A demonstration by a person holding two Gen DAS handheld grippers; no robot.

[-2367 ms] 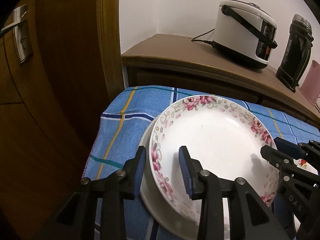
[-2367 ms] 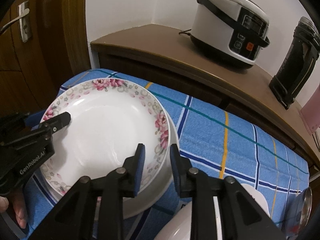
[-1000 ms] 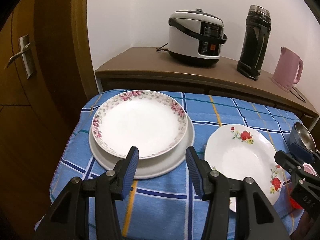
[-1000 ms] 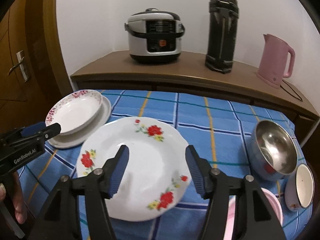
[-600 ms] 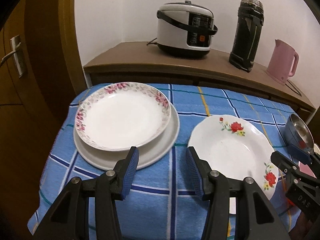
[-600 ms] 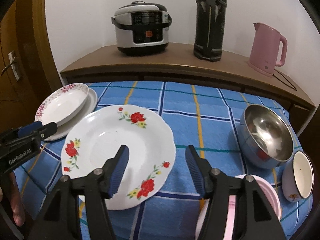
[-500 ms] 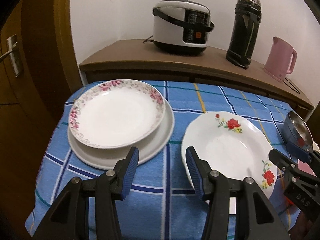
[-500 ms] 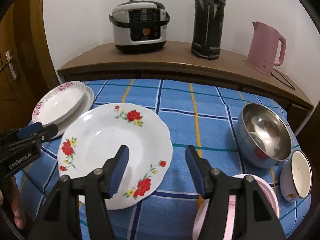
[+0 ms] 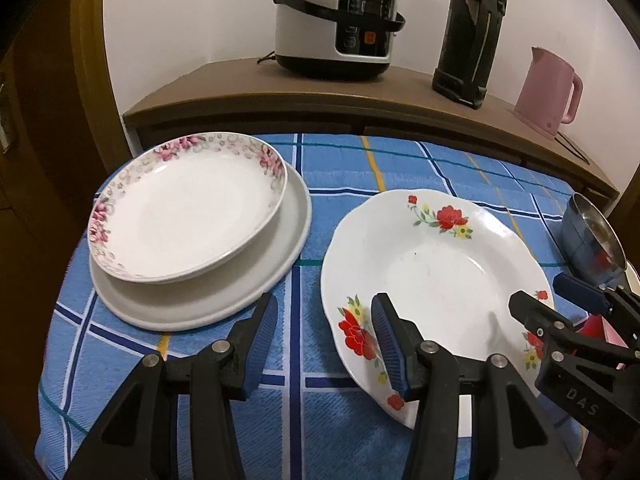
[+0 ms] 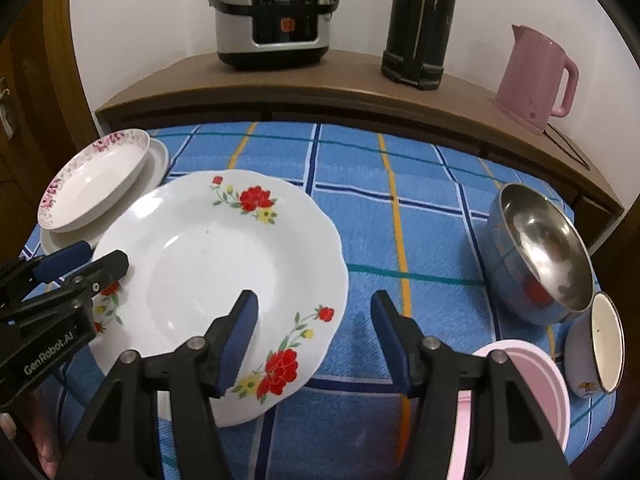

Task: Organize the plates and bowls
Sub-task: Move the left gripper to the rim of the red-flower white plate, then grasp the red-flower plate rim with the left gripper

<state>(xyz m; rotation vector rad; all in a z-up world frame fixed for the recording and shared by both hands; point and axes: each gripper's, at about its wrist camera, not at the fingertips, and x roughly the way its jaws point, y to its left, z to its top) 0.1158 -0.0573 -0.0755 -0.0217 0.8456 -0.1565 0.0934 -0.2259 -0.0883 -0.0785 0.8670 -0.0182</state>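
My left jaws (image 9: 324, 340) hang spread apart, holding nothing, above the near edge of a tabletop covered with a blue plaid cloth (image 9: 344, 168). My right jaws (image 10: 314, 336) are spread apart too and hold nothing. Between them lies a white plate with red flowers (image 10: 216, 264), flat on the cloth; the right-hand pad of my left jaws sits over its near left rim, and the left-hand pad of my right jaws sits over its near right rim, though I cannot tell whether either pad touches it. To its left, just beside it, a pink-flowered plate (image 9: 188, 208) is stacked on a larger plain white plate (image 9: 208, 300). On the right side of the cloth stand a steel bowl (image 10: 540, 248), a small enamel cup (image 10: 600, 348) just beside it, and a pink bowl (image 10: 528, 384) at the near edge. Behind the tabletop, a wooden sideboard (image 10: 360, 88) carries a rice cooker (image 10: 272, 12), a dark thermos (image 10: 420, 20) and a pink kettle (image 10: 536, 76).
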